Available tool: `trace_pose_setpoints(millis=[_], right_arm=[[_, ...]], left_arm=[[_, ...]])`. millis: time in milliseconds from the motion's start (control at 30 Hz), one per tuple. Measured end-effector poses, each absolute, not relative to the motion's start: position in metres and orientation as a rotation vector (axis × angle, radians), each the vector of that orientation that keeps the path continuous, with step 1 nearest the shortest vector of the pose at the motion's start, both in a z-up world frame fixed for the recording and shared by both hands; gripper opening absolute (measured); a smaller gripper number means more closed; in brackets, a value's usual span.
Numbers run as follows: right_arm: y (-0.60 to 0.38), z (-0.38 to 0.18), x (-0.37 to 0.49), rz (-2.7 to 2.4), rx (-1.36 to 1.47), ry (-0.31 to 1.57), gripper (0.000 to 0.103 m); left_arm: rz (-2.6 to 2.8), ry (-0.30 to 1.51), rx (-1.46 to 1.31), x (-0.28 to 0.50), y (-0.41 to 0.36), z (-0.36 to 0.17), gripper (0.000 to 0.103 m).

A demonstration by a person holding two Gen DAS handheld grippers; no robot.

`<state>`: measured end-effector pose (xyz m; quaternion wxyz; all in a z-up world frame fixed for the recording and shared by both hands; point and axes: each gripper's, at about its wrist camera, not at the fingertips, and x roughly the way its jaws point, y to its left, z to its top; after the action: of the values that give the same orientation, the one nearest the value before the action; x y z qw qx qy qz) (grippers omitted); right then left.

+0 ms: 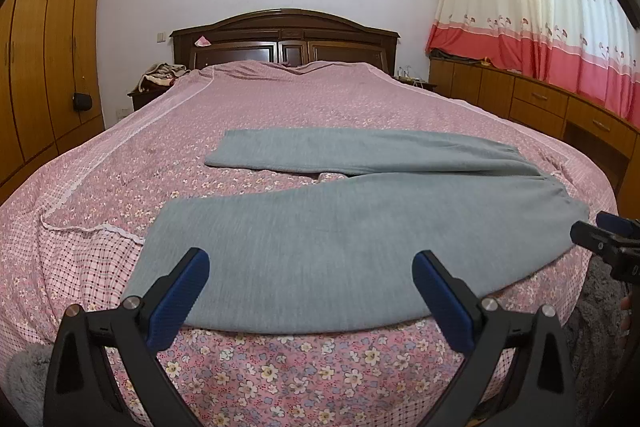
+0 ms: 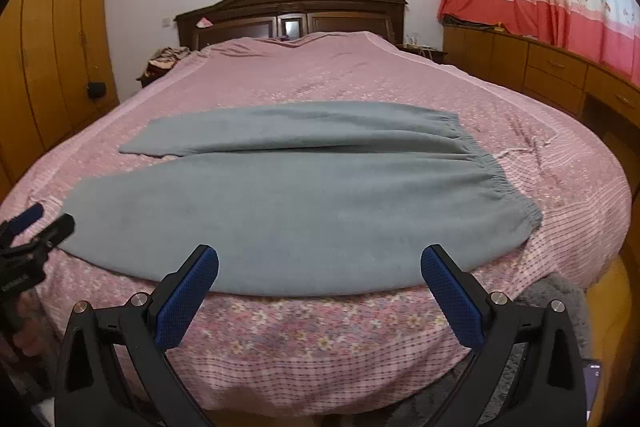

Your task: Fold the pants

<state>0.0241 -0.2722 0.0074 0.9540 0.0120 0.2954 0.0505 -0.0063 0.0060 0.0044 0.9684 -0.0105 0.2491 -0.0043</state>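
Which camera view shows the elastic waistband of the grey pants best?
The right wrist view: the gathered waistband is close and shows along its whole length. In the left wrist view the waistband lies far to the right, foreshortened, with little gathering visible.
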Motion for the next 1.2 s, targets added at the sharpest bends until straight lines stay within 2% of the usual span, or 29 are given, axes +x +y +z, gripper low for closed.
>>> trace_pose_setpoints(millis=[1200], right_arm=[[-0.268,-0.002,0.027,0.118,0.017,0.622,0.103]], left_arm=[[-0.010,0.518,-0.014,-0.005,0.002,0.004,0.103]])
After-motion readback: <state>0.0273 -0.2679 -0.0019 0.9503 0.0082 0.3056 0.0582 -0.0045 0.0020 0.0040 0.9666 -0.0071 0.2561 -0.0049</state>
